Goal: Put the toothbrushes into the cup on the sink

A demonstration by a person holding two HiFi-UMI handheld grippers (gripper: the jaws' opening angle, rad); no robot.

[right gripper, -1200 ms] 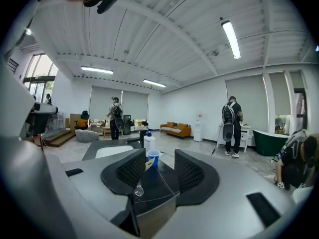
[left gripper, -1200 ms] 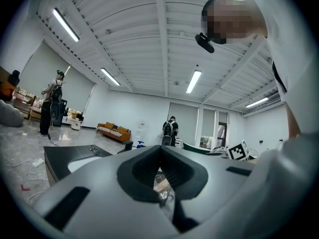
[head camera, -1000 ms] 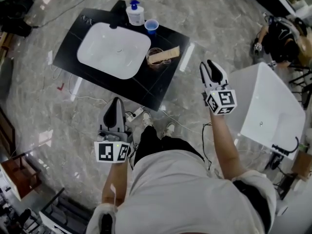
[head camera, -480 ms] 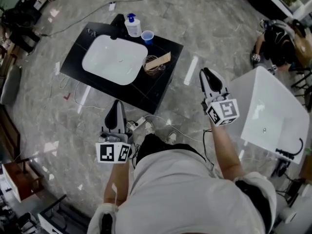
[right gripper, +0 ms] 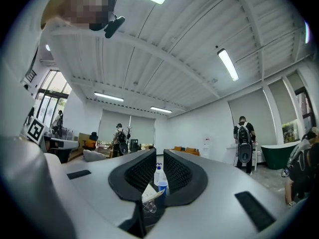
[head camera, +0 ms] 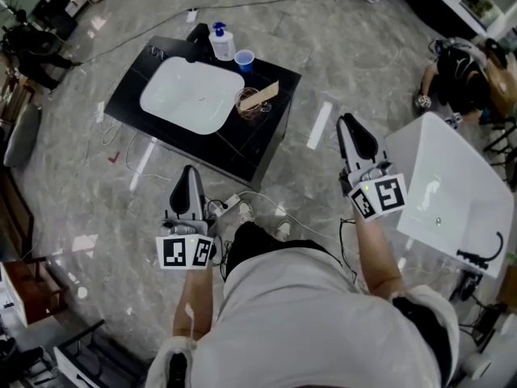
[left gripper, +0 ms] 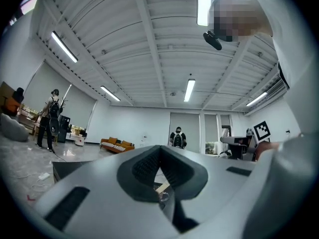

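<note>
Black counter (head camera: 242,148), inset white basin (head camera: 192,95), soap bottle (head camera: 220,42), blue cup (head camera: 245,61), glass cup (head camera: 246,108)

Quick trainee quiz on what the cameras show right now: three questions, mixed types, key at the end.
1. True or false: the blue cup stands inside the white basin.
2. Which stands beside the blue cup at the far edge? A) pump bottle B) bathtub C) chair
3. Fill in: the left gripper has its jaws ____.
Key: 1 false, it stands on the black counter; 2 A; 3 shut, with nothing between them.
</note>
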